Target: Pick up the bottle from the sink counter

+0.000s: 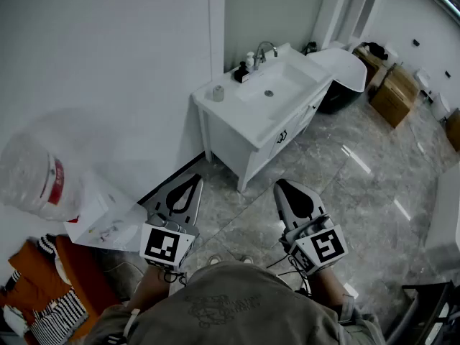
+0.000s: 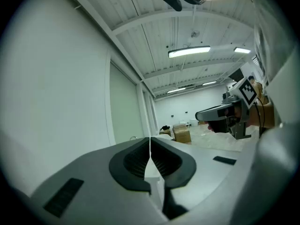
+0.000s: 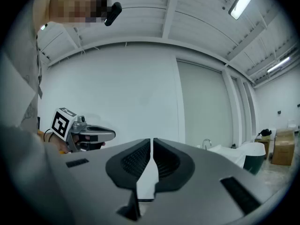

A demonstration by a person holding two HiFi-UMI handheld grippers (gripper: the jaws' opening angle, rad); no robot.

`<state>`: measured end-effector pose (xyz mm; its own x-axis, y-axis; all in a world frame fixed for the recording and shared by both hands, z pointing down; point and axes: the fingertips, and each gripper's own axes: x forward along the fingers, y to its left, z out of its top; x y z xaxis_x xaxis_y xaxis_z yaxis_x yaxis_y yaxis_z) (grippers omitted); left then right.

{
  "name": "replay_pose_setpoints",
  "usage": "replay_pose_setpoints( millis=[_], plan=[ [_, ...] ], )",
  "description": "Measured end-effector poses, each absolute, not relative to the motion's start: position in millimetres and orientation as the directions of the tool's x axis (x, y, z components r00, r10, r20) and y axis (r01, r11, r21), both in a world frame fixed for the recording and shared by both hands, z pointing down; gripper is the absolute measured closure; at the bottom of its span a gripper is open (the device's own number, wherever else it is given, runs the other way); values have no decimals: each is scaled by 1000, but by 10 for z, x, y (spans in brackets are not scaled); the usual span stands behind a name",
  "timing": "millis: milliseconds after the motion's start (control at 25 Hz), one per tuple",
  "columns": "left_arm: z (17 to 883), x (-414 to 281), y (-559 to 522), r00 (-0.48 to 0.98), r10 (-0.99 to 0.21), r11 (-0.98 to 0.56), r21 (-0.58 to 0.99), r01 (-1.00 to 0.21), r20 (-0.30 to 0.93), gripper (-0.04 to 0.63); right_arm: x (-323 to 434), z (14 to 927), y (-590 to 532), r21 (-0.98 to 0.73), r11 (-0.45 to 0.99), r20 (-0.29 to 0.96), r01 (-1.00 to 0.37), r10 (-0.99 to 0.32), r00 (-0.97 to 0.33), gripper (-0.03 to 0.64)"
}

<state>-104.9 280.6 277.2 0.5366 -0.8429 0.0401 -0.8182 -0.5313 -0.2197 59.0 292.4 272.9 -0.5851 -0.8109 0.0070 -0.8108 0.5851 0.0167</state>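
Note:
The white sink counter (image 1: 228, 112) stands against the wall, well ahead of me across the floor. On its back edge a small white bottle (image 1: 249, 61) stands beside the chrome faucet (image 1: 263, 49), with a dark object (image 1: 241, 73) next to it. A small grey cup-like item (image 1: 218, 93) sits at the counter's left corner. Low in the head view, my left gripper (image 1: 192, 181) and right gripper (image 1: 284, 186) are held side by side, both pointing toward the sink. The left gripper (image 2: 150, 146) is shut and empty. The right gripper (image 3: 151, 148) is shut and empty too. Both are far from the bottle.
A dark tub (image 1: 339, 94) with a white sheet over it stands right of the sink, and cardboard boxes (image 1: 394, 92) lie beyond it. A clear plastic bag (image 1: 36, 180), papers and orange clothing (image 1: 42, 279) lie at the left. Marble floor (image 1: 359, 171) stretches between me and the sink.

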Motion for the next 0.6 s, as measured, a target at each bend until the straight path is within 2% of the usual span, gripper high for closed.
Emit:
replay_pose_setpoints(
  millis=[280,600],
  plan=[
    [2768,-998,2717,535,-843,-533,-223,-816,55,574,637,2724,2846,-25,595,-18,-803,-803,-595,578],
    [2860,-899,2604,541,-837,-545,-210,-812,79,574,715,2848,2733,-39,583,14,-812,-812,-584,577]
  ],
)
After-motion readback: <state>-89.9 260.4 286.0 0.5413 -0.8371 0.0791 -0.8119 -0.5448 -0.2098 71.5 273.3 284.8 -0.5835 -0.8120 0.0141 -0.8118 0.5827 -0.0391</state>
